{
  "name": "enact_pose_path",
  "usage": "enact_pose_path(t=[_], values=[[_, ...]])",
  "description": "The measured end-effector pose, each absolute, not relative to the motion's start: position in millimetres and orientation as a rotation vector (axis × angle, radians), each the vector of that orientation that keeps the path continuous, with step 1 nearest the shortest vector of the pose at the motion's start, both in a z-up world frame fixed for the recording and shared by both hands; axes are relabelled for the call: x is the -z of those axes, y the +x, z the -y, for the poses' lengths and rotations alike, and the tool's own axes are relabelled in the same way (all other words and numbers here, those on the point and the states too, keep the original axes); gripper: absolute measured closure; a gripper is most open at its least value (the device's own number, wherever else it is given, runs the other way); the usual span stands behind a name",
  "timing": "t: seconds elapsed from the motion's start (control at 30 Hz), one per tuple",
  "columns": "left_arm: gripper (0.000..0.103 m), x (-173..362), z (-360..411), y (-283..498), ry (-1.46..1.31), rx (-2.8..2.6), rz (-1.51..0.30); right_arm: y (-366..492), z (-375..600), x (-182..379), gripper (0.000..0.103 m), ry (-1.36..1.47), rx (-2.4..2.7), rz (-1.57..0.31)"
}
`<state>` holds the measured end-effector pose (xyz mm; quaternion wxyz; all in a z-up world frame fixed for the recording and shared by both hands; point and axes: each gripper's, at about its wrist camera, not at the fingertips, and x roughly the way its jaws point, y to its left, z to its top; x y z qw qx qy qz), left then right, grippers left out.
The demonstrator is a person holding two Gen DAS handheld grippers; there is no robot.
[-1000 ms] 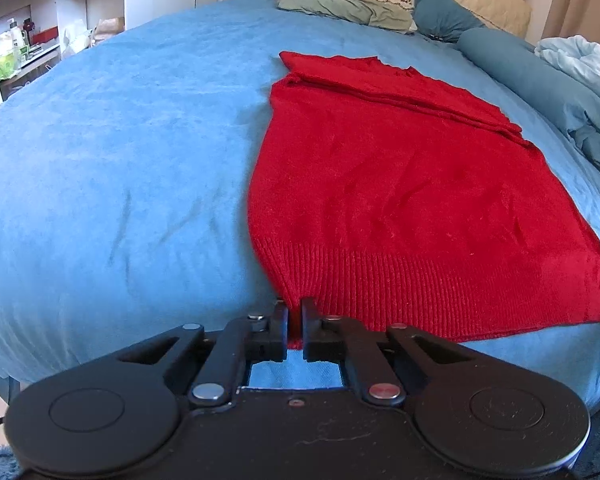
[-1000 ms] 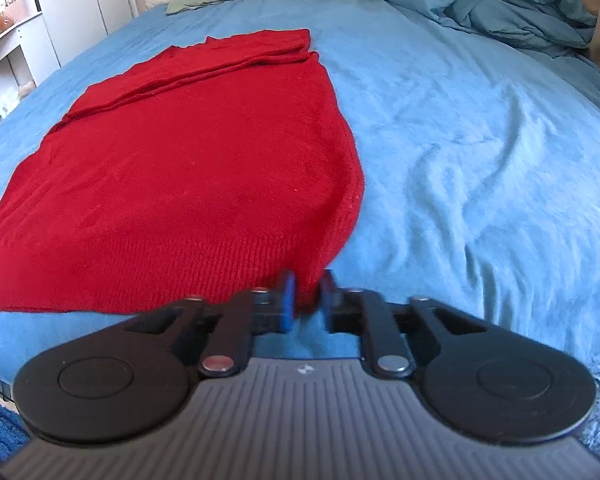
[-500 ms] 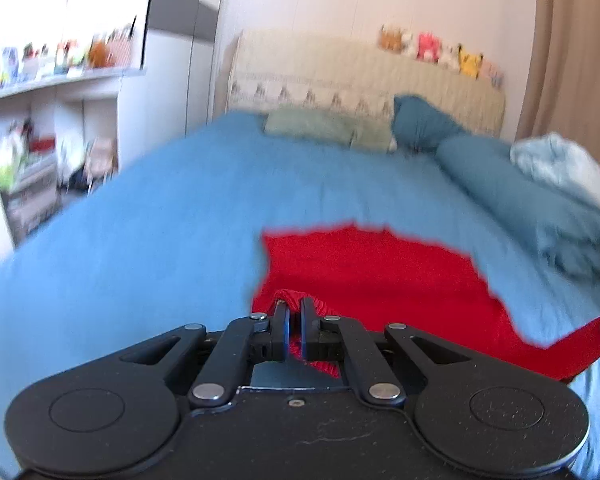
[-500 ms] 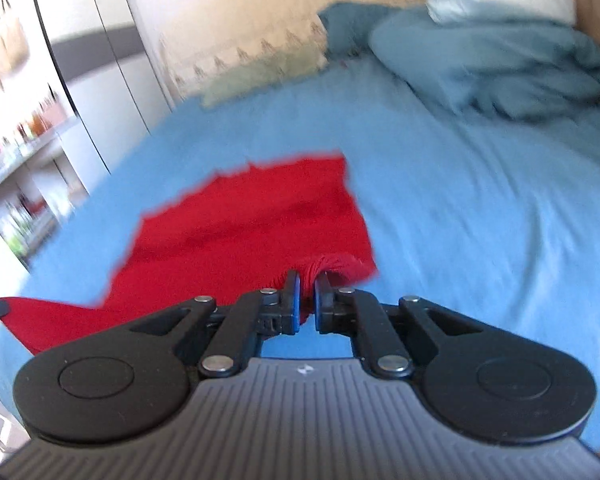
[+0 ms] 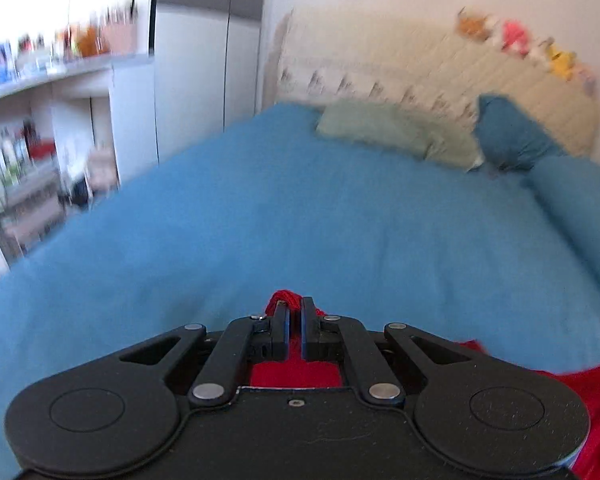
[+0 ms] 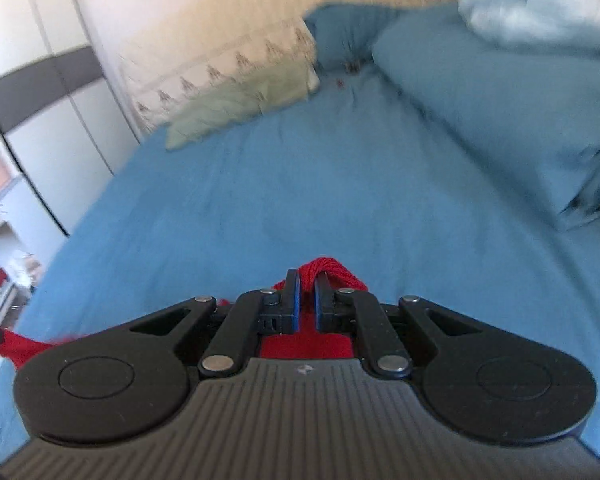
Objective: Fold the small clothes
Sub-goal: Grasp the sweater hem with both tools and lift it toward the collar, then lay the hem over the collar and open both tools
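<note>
Blue bed (image 5: 300, 216); both tongs (image 5: 295, 312) (image 6: 307, 284) pinching red sweater (image 6: 324, 270); pillows (image 5: 380, 128) beyond.

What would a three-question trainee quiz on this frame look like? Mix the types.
1. True or false: both claws are shut on the red knit.
2. Multiple choice: what shows past the left claw? A) bare floor B) blue bed with pillows C) a sink
3. Fill in: in the right wrist view, the knit bunches between the right claw's ____.

Key: 1 true. 2 B. 3 fingers.
</note>
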<state>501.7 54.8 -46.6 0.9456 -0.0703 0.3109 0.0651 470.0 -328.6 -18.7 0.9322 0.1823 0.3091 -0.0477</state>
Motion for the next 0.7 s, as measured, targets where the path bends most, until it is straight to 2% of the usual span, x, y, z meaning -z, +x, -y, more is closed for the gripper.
enact_pose_path(t=[0.1,0.23,0.27,0.3,0.33,0.37,0.4,0.43,0.53,0.57,0.6,0.7], values=[[0.098,96.6,-51.6,545.1,-0.178,-0.169,-0.721,525.2,331.6,80.3,0.081,0.389,0.119,-0.702],[0.097,128.9,-54.3,575.2,-0.191,-0.196,-0.788,568.0,334.0,124.3,0.080,0.359,0.133,-0.751],[0.091,130.3,-58.4,578.9,-0.204,-0.200,-0.801,576.8,336.4,128.4,0.078,0.352,0.137,-0.755],[0.077,127.8,-61.9,579.6,-0.220,-0.202,-0.803,582.7,339.3,130.0,0.076,0.356,0.141,-0.756],[0.063,123.2,-65.0,578.1,-0.237,-0.211,-0.802,584.1,341.7,129.6,0.060,0.357,0.145,-0.755],[0.037,117.4,-66.0,573.5,-0.243,-0.215,-0.792,582.8,343.4,127.4,0.034,0.348,0.147,-0.749],[0.027,109.6,-67.5,564.9,-0.221,-0.218,-0.778,577.9,343.4,121.7,0.024,0.321,0.151,-0.730],[0.028,101.6,-66.2,554.7,-0.188,-0.227,-0.767,567.7,341.4,115.8,0.015,0.291,0.153,-0.706],[0.025,88.9,-63.7,511.4,-0.133,-0.167,-0.790,530.3,329.9,99.1,0.012,0.225,0.085,-0.683],[0.016,87.7,-61.5,493.9,-0.129,-0.138,-0.807,516.6,323.8,96.1,0.002,0.210,0.061,-0.687],[0.006,90.0,-59.2,478.5,-0.128,-0.119,-0.822,502.1,316.9,94.5,0.000,0.196,0.036,-0.689],[0.003,105.5,-46.7,437.8,-0.097,-0.042,-0.845,465.7,295.9,99.1,0.000,0.161,0.007,-0.678]])
